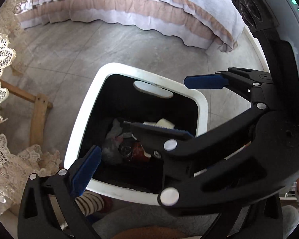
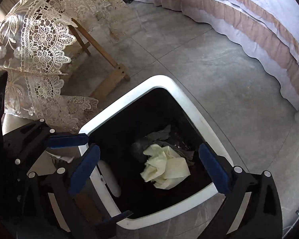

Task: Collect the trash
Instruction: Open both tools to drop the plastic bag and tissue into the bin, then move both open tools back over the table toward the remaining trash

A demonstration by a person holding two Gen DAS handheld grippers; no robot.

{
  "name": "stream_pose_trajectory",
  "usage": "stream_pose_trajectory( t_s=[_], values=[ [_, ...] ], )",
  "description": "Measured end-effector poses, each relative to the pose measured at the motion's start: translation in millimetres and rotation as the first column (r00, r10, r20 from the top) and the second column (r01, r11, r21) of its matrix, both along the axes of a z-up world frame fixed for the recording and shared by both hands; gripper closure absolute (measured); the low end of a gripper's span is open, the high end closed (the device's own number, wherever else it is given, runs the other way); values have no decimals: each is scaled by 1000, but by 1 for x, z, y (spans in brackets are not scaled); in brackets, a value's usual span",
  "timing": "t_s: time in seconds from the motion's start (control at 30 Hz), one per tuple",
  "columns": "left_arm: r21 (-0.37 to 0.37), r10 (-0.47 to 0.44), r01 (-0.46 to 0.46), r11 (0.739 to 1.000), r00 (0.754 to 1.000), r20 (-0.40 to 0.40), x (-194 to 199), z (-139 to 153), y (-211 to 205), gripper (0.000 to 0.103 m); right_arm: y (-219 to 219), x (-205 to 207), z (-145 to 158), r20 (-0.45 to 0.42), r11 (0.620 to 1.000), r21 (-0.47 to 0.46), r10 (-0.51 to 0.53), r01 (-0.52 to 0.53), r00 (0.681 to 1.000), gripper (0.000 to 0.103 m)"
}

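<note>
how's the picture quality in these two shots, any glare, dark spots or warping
Left wrist view: bin interior is nearly black, bed skirt bows with fisheye, right gripper looms large. Right wrist view: crumpled paper reads clearly against the dark liner, floor tile lines curve, lace cloth is brightly lit.

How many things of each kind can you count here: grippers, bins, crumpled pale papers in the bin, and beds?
Grippers: 2 (left gripper, right gripper)
Bin: 1
Crumpled pale paper: 1
Bed: 1
Total: 5
</note>
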State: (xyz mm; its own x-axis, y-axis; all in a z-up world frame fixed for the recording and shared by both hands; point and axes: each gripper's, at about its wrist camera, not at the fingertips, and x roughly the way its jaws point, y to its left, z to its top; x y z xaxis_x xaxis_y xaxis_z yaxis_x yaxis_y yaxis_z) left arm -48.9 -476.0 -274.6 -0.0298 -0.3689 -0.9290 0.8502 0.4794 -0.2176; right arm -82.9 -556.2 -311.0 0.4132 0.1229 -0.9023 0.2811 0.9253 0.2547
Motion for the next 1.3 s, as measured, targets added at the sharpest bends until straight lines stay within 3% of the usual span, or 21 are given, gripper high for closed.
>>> stream_pose_trajectory(
  t_s=[0.33,0.5,0.7,0.87,1.07,1.3],
  values=[
    [-25,47,-46,999,999,15,14,4,4,5,-9,-2,14,51,999,-25,-42,43,998,4],
    [-69,69,-64,996,995,72,16,29,14,5,-5,-3,33,97,998,-42,-37,41,995,4],
    [-163,124,-99,982,980,155,17,75,33,5,4,-6,76,221,995,-86,-25,45,975,4],
    [-224,168,-111,968,953,253,11,108,49,5,18,-7,111,322,992,-123,21,20,946,4],
    [-311,242,-149,939,927,287,12,137,79,5,35,-9,147,431,989,-147,66,-2,900,4],
    [-374,340,-191,908,856,390,16,169,115,5,68,-2,186,519,981,-186,147,-56,842,4]
  ],
)
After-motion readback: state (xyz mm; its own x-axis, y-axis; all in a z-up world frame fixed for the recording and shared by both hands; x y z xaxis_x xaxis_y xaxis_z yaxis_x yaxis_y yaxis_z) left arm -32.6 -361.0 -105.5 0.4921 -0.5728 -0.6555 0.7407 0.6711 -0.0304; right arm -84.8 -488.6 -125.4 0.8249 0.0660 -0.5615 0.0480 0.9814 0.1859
